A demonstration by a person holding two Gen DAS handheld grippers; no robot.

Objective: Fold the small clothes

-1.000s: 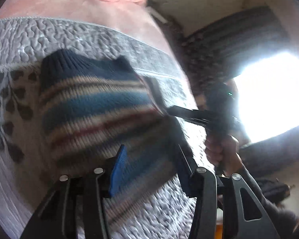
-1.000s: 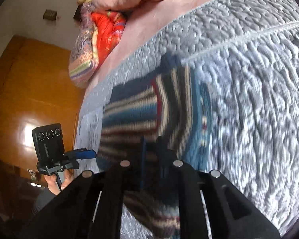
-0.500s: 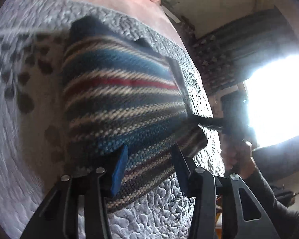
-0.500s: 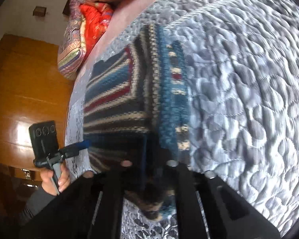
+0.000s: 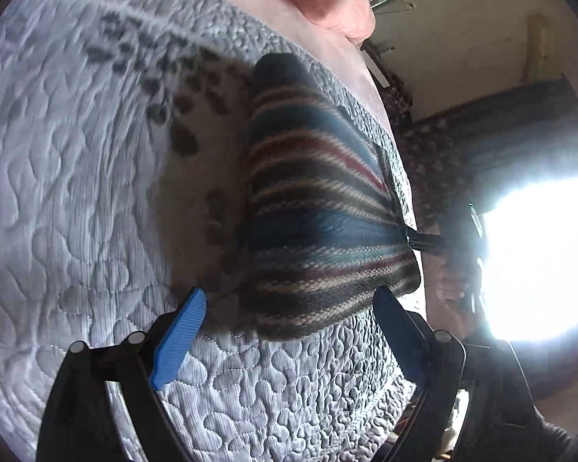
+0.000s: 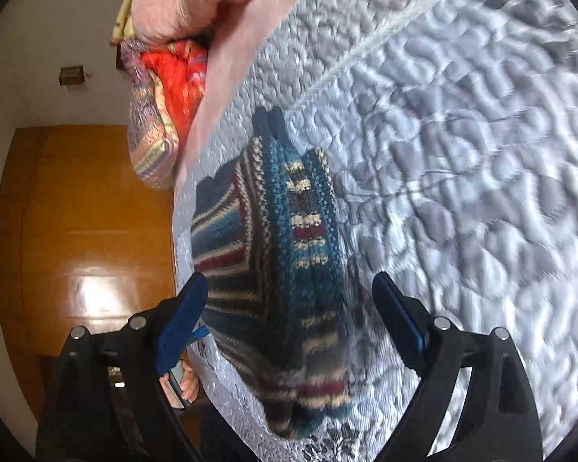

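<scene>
Grey quilted bedding (image 5: 77, 200) with a pebbled stitch pattern and dark leaf-shaped prints fills most of both views, laid over a pinkish sheet (image 5: 289, 11) at its far edge.

From the left wrist camera, the left gripper (image 5: 289, 308) is seen at the bottom with its two blue pads (image 5: 179, 333) spread wide apart, nothing held between them. Just beyond them a small striped knitted sweater (image 5: 312, 208) is laid on the bedding, folded into a narrow shape, banded in navy, teal, cream and dark red. At its right edge the dark fingers of the other tool (image 5: 424, 239) are seen touching or very near the knit; blur and glare hide which. Further right, a bright window (image 5: 539, 254) washes out the view.

From the right wrist camera, a glossy wooden door (image 6: 84, 238) is seen at the left, with a red and patterned folded cloth (image 6: 165, 100) above it at the bed's edge. A hand (image 6: 187, 379) is partly visible low on the left. The right gripper (image 6: 291, 306) is shown at the bottom, its blue-padded fingers spread wide and empty, one on each side of the sweater's (image 6: 285, 254) near end. Quilted bedding (image 6: 462, 154) stretches away to the right.
</scene>
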